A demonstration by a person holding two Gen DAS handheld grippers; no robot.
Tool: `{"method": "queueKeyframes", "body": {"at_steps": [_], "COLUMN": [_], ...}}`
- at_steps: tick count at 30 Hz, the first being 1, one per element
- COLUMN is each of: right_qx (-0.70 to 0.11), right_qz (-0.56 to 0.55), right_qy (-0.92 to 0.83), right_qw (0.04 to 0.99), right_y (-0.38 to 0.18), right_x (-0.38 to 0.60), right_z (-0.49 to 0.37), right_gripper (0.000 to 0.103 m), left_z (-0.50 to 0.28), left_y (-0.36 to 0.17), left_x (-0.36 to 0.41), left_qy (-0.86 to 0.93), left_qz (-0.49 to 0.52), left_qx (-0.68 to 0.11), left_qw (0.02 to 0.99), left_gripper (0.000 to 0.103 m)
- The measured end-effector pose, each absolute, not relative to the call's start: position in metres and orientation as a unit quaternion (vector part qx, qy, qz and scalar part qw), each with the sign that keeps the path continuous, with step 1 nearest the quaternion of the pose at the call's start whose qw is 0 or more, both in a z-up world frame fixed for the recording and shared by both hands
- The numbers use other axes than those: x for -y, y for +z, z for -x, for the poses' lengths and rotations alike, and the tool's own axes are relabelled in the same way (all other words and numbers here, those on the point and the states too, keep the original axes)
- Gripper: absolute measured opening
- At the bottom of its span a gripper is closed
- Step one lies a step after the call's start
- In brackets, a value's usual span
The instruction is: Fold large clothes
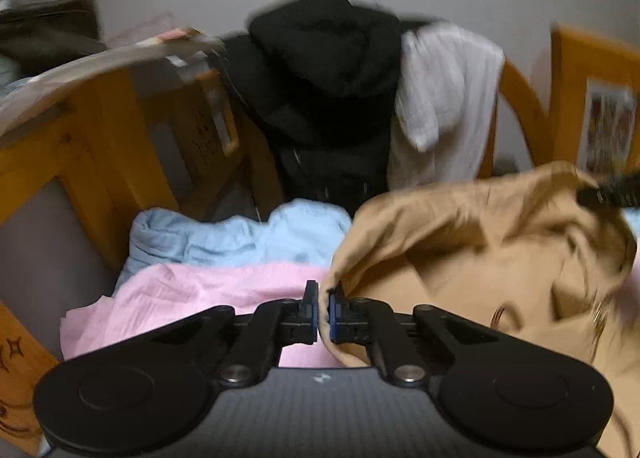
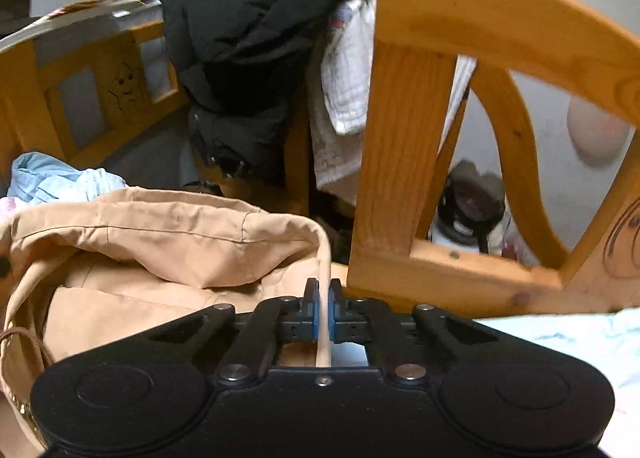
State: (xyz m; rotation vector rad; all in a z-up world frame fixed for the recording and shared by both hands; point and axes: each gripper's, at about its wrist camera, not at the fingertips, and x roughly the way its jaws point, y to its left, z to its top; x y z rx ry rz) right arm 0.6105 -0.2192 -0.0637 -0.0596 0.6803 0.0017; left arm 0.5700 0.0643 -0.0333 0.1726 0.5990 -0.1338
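Both hand-held grippers clamped on tan jacket, on the bed.

Left hand-held gripper (image 1: 323,308): jaws nearly closed, pinching an edge of the tan jacket (image 1: 480,258), which spreads to its right & ahead, over pink cloth (image 1: 192,298) w/ blue cloth (image 1: 240,238) behind. Right hand-held gripper (image 2: 323,308): jaws clenched on a thin jacket hem (image 2: 323,258); rest of jacket (image 2: 180,242) bunches to its left, just beside wooden bed frame (image 2: 404,162). Black coat (image 2: 240,50) & white cloth (image 2: 348,70) hang on frame, well apart.
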Motion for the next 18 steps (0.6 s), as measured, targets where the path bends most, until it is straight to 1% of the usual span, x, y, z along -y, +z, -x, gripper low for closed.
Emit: {"method": "queueKeyframes", "body": {"at_steps": [2,3,5,6,10,12,13,15,16,17,18], "right_qx": [-0.276,-0.230,-0.158,-0.148,-0.162,-0.170,-0.173,-0.175,-0.182,-0.186,-0.185], "right_qz": [0.062,0.094,0.139,0.157,0.243,0.248,0.258,0.265,0.256,0.244,0.233], "right_qy": [-0.005,-0.017,-0.040,-0.036,-0.031,-0.032,-0.026,-0.008,0.000,0.007,0.011], "right_qw": [0.959,0.969,0.977,0.976,0.956,0.953,0.950,0.948,0.949,0.952,0.955], "right_y": [-0.054,-0.050,-0.054,-0.061,-0.103,-0.112,-0.115,-0.113,-0.108,-0.100,-0.092], "right_x": [0.219,0.217,0.220,0.224,0.221,0.224,0.224,0.225,0.228,0.230,0.234], "right_z": [-0.588,-0.571,-0.541,-0.531,-0.506,-0.500,-0.497,-0.490,-0.486,-0.485,-0.482], "right_gripper": [0.002,0.002,0.002,0.001,0.001,0.002,0.002,0.005,0.016,0.025,0.043], "left_z": [-0.558,-0.554,-0.555,-0.556,-0.551,-0.550,-0.549,-0.547,-0.547,-0.544,-0.540], "left_y": [-0.028,-0.029,-0.039,-0.046,-0.062,-0.063,-0.062,-0.062,-0.061,-0.059,-0.057], "left_x": [-0.075,-0.083,-0.102,-0.106,-0.107,-0.104,-0.103,-0.102,-0.104,-0.106,-0.108], "left_qy": [-0.053,-0.044,-0.039,-0.042,-0.040,-0.044,-0.045,-0.059,-0.063,-0.066,-0.069], "left_qz": [-0.057,-0.038,0.005,0.005,-0.011,-0.033,-0.047,-0.059,-0.050,-0.038,-0.026], "left_qx": [-0.264,-0.257,-0.269,-0.281,-0.299,-0.300,-0.295,-0.300,-0.305,-0.305,-0.301], "left_qw": [0.961,0.965,0.962,0.959,0.954,0.952,0.953,0.950,0.949,0.949,0.951], "left_gripper": [0.003,0.003,0.003,0.004,0.004,0.005,0.006,0.011,0.026,0.038,0.056]}}
